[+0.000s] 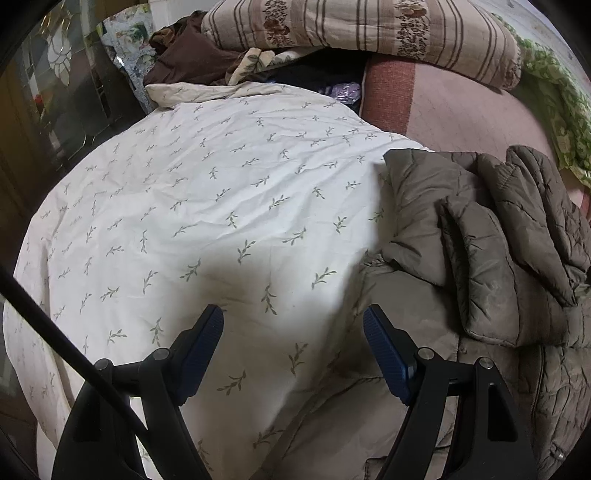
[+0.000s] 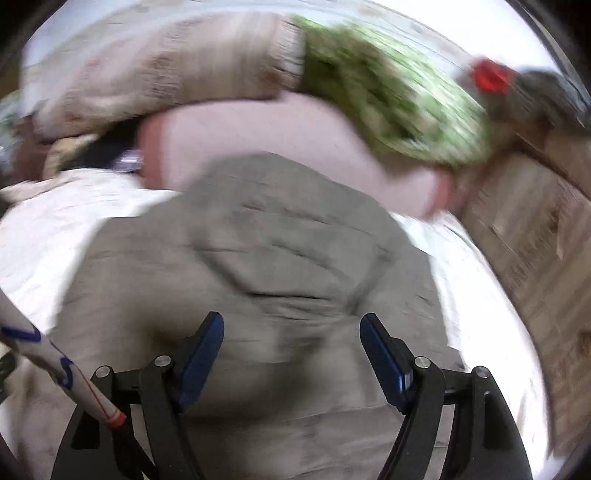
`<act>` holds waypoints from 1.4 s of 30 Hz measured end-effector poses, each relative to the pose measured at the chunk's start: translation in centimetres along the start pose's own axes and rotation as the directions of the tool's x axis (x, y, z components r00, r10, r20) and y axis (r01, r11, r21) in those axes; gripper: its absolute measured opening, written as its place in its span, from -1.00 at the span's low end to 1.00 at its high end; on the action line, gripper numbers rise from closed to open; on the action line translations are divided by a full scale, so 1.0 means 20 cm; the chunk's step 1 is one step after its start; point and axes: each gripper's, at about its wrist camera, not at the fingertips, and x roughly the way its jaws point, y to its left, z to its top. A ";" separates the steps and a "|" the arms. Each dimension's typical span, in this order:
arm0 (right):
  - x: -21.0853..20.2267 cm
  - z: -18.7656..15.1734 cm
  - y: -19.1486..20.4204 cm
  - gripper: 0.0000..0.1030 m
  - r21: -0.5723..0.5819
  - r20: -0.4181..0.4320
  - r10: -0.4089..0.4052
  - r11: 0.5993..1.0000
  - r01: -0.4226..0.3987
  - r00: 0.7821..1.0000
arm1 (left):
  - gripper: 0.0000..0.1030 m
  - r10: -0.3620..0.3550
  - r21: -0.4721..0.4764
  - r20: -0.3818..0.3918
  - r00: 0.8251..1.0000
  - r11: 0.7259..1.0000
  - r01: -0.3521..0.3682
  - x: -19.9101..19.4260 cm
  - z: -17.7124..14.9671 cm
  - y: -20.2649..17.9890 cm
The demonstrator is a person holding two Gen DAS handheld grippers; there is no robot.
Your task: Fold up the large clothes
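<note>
A grey-brown quilted jacket (image 1: 487, 236) lies crumpled on the right of a bed covered by a white sheet with a green sprig pattern (image 1: 207, 206). My left gripper (image 1: 293, 321) is open and empty, hovering over the sheet with the jacket's left edge under its right finger. In the right wrist view, which is motion-blurred, the same jacket (image 2: 258, 243) fills the middle. My right gripper (image 2: 291, 325) is open and empty just above the jacket.
A striped floral pillow (image 1: 362, 29) and a pink blanket (image 1: 461, 110) lie at the head of the bed. Dark brown clothes (image 1: 188, 55) are heaped at the back left. A green patterned cloth (image 2: 388, 96) and a wooden board (image 2: 535, 236) show at right.
</note>
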 end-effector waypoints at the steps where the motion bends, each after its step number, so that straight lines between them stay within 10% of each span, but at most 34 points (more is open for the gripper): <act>1: -0.03 0.00 0.08 0.39 -0.035 0.003 0.059 0.998 -0.059 0.998 | 0.50 -0.002 -0.008 -0.001 1.000 1.000 0.002 0.00 0.00 0.01; 6: -0.02 -0.02 0.44 -0.41 -0.126 -0.085 0.295 0.944 -0.304 0.952 | 0.50 -0.010 -0.049 -0.001 1.000 0.999 0.010 0.00 0.01 0.06; 10: 0.19 0.01 0.65 -0.53 -0.146 -0.193 0.292 0.936 -0.322 0.937 | 0.50 -0.027 -0.052 -0.007 1.000 0.998 0.027 0.00 0.02 0.07; 22: 0.62 0.26 0.79 -0.53 -0.108 -0.197 0.109 0.985 -0.132 0.974 | 0.50 -0.036 -0.033 -0.009 0.999 0.999 0.036 0.02 0.03 0.05; 29: 0.23 0.21 0.70 -0.16 -0.169 -0.052 0.175 0.969 -0.181 0.983 | 0.50 -0.039 -0.039 -0.013 0.999 0.999 0.038 0.01 0.01 0.05; 34: 0.09 0.15 0.41 -0.13 -0.132 0.035 0.013 0.991 -0.009 0.999 | 0.50 -0.033 -0.029 -0.010 0.999 0.999 0.033 0.01 0.01 0.04; 37: 0.24 0.12 0.22 -0.13 -0.056 -0.045 -0.113 0.992 0.110 0.993 | 0.50 -0.030 -0.011 -0.010 1.000 1.000 0.030 0.01 0.00 0.01; 42: 0.42 0.03 0.05 -0.11 0.007 -0.178 -0.046 0.999 0.048 0.983 | 0.50 -0.020 0.021 -0.004 1.000 1.000 0.020 0.01 -0.01 -0.03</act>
